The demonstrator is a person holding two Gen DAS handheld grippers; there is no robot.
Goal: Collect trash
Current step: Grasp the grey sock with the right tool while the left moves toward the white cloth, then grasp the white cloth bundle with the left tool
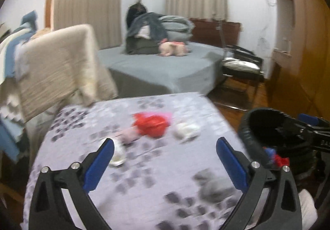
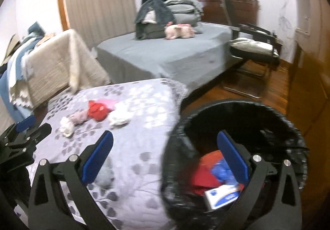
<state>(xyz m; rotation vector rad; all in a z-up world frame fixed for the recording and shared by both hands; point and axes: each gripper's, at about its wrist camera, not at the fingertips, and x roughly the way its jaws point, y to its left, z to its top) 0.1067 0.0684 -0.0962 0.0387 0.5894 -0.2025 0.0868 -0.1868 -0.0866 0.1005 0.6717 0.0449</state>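
Red wrapper (image 1: pixel 150 124), pink scrap (image 1: pixel 129 136) and white tissues (image 1: pixel 186 129) are lying mid-bedspread (image 1: pixel 144 188), nothing blocking them. The bin (image 2: pixel 237 147) is standing beside the bed's right edge, holding trash. Left gripper (image 1: pixel 165 159) and right gripper (image 2: pixel 165 154) are hovering wide open, empty.

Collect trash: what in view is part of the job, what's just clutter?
Job: red bag, white wad, pink wad, near white wad, bin.
Clutter: plush pig, folded clothes, chair, beige blanket.
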